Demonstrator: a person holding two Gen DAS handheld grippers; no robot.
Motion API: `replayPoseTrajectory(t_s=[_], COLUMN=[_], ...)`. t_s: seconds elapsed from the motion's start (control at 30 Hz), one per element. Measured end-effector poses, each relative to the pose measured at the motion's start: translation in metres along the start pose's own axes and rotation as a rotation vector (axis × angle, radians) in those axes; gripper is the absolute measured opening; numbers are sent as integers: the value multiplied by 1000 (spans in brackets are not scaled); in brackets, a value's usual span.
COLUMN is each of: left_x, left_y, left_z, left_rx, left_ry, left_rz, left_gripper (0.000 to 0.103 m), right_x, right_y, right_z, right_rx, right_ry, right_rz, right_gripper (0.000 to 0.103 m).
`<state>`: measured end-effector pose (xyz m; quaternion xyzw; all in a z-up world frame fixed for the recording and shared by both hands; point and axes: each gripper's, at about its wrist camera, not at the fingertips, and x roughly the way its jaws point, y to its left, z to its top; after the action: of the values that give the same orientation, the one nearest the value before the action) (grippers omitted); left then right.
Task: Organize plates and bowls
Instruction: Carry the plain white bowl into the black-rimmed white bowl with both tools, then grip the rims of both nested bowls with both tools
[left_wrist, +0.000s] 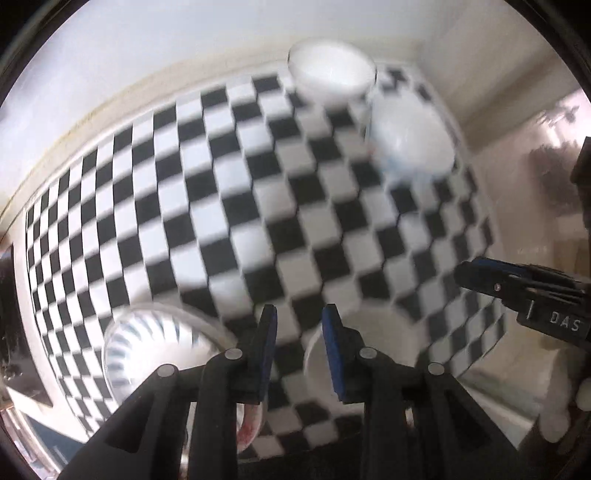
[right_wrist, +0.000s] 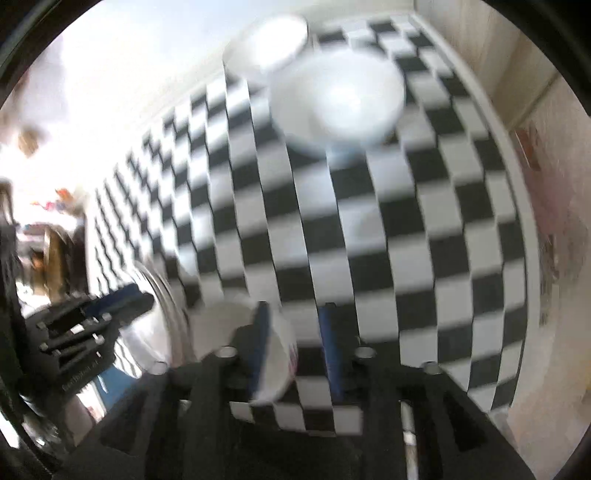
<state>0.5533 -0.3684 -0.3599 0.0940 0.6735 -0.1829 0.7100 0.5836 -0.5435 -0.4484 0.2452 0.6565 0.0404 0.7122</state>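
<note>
A: Item one, left claw (left_wrist: 299, 314): blue pads apart by a narrow gap, nothing between them, pointing down at the checkered cloth (left_wrist: 221, 206). Right claw (right_wrist: 295, 310): pads apart; the rim of a small white bowl (right_wrist: 236, 325) lies by the left pad, not pinched as far as I can tell.

B: Crockery near the claws?

A: A clear ribbed plate (left_wrist: 147, 347) beside the left claw, the small white bowl just to its right. Likely set close together for stacking.

B: Further out?

A: Two white bowls at the far edge, large bowl (right_wrist: 340, 99) and far bowl (right_wrist: 269, 40), touching or overlapping; grouped, I judge, as a sorted pile.

B: Surface and room?

A: Table under black-and-white cloth, pale wall (left_wrist: 147, 55) behind. Frames blurred; finer detail unreadable.
</note>
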Motion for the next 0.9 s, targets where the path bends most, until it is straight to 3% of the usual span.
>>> replayPoseTrajectory(t_s=[0.2,0.33,0.47,0.67,0.9], left_x=[1,30,68,85,106], left_y=[9,21,33,39,35], left_z=[98,158,201,232,245], left_rx=[-53,-96,-147,-146,-114], left_ry=[-66,-63,6,12,58], left_rz=[-26,-19,-60,-76,-84], left_gripper=[25,25,25,27,27], right_x=[-20,-4,25,62,87], right_y=[-7,-13,-20,-30,-34], right_z=[87,147,191,231,246], right_rx=[28,63,95,130,151], right_ry=[-135,-138,-100,-38,5], right_rz=[-5,-7,-14,-7,10], right_gripper=[59,59,59,59,54])
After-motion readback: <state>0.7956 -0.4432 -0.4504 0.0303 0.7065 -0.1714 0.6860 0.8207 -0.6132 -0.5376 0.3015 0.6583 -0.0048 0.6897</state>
